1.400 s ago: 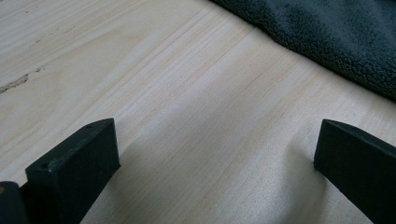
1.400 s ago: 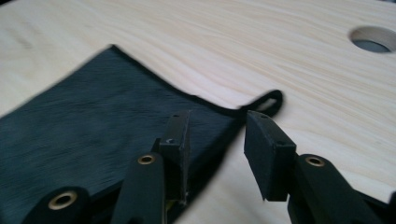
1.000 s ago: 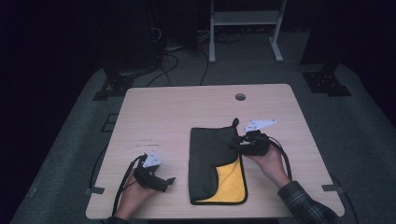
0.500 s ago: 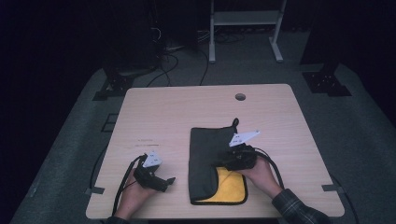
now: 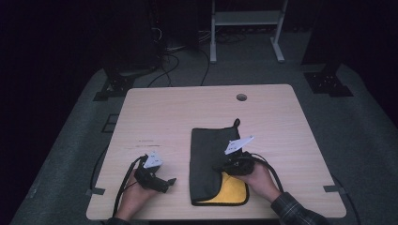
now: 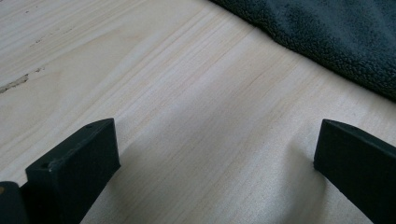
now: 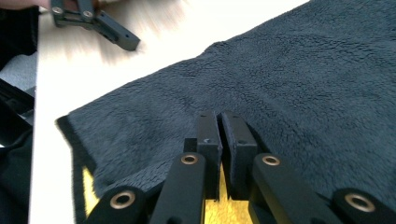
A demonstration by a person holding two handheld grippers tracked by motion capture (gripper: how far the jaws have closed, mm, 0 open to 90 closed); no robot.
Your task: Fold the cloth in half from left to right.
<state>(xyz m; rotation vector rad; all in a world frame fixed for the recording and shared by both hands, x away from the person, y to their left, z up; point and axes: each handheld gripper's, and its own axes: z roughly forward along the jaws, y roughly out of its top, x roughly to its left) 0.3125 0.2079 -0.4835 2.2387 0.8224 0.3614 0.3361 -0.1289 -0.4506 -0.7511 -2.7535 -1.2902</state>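
Observation:
A dark grey fleece cloth (image 5: 206, 150) lies folded on the wooden table (image 5: 187, 108), its yellow underside (image 5: 234, 191) showing at the near right corner. My right gripper (image 5: 220, 166) rests on the cloth (image 7: 303, 79) where the grey flap meets the yellow. Its jaws have just been closing and now stand together (image 7: 220, 116), pinching the flap's edge. My left gripper (image 5: 171, 182) lies low on the bare wood left of the cloth, jaws wide apart (image 6: 215, 154) with nothing between them. The cloth's edge (image 6: 336, 37) lies just beyond it.
A round cable hole (image 5: 241, 97) sits near the table's far edge. A white metal stand (image 5: 244, 18) and cables lie on the dark floor behind. The table's front edge is close under both hands.
The right gripper has moved left and nearer across the cloth, from its right edge to the fold, and its jaws have closed. The left gripper has stayed put.

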